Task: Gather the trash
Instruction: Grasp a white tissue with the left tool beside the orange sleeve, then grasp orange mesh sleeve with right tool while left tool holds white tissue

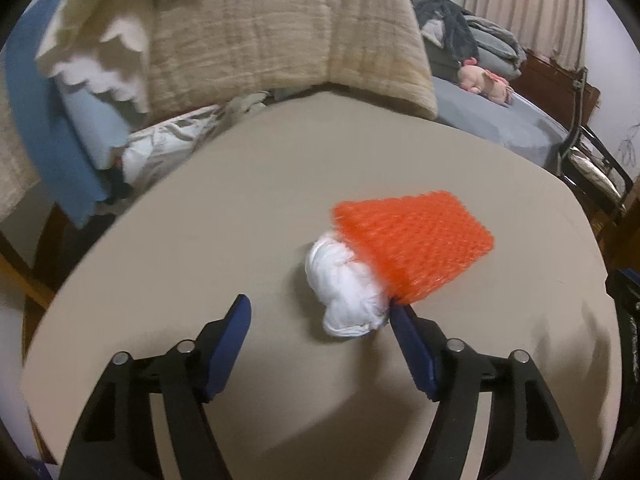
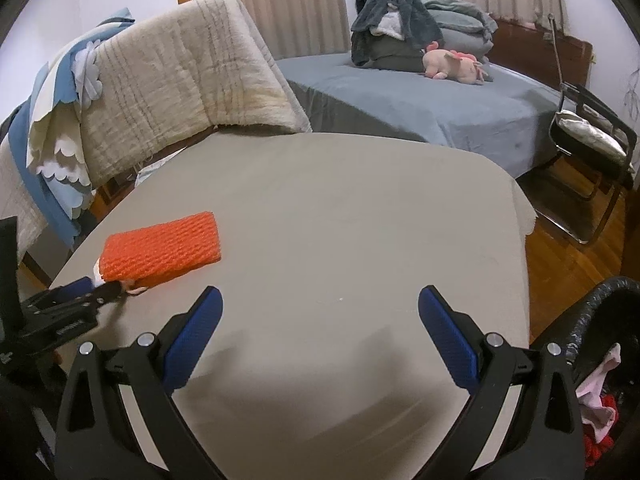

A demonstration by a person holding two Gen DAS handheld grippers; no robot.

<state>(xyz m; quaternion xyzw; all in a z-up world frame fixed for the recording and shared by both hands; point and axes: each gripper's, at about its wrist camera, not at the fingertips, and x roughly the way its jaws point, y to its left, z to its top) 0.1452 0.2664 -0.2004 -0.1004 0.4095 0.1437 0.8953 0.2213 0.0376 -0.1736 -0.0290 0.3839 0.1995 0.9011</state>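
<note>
Left wrist view: your left gripper (image 1: 320,308) stands spread around the white tissue wad (image 1: 346,290), its pads not yet pressing. The wad lies mid-table (image 1: 200,220) toward the left edge, half under the orange foam net sleeve (image 1: 414,242). Both look light, soft and crushable; pinch the wad across its middle. Your right gripper (image 2: 320,300) hangs released over bare tabletop. Bin bag (image 2: 600,312) off the right edge. No readable writing.
</note>
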